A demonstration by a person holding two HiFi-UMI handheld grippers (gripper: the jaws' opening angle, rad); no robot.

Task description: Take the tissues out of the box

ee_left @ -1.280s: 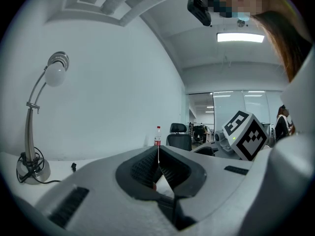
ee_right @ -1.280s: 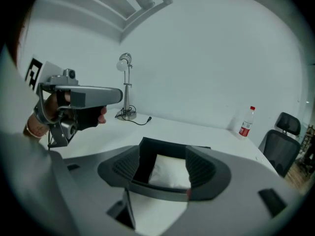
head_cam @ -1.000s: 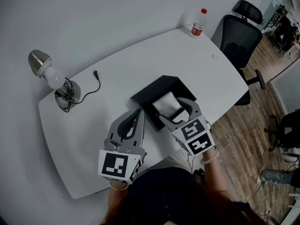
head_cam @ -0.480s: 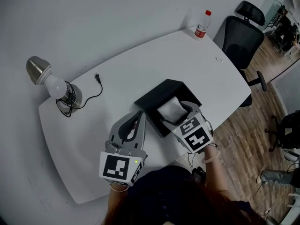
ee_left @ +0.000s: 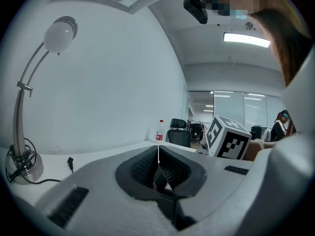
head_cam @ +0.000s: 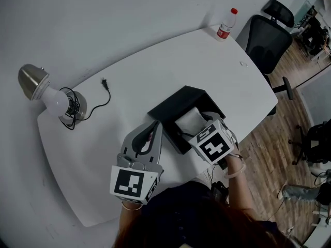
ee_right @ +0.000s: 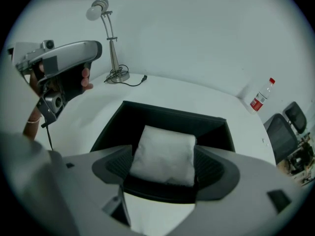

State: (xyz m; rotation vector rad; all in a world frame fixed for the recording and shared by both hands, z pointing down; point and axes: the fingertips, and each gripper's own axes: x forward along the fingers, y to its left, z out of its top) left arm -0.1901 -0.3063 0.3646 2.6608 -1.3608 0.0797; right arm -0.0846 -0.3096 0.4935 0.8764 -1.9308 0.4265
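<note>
A black open box [head_cam: 170, 105] stands on the white table [head_cam: 155, 66], with a white tissue pack [head_cam: 189, 119] lying inside it. My right gripper [head_cam: 195, 127] reaches down into the box. Its jaws are opening, and the tissue pack [ee_right: 167, 141] lies between them, filling the gap from pad to pad. In the right gripper view the box's dark walls [ee_right: 167, 117] rise behind the pack and the right gripper [ee_right: 164, 167] straddles it. My left gripper [head_cam: 153, 126] hovers just left of the box, shut and empty [ee_left: 158, 154].
A desk lamp [head_cam: 44, 89] with its cable stands at the table's far left. A plastic bottle [head_cam: 226, 24] sits at the far right corner. A black office chair [head_cam: 269, 40] is beyond that corner. The table's near edge runs close under both grippers.
My right gripper has pushed forward and down into the box, so its jaws now straddle the tissue pack. The left gripper has stayed in place.
</note>
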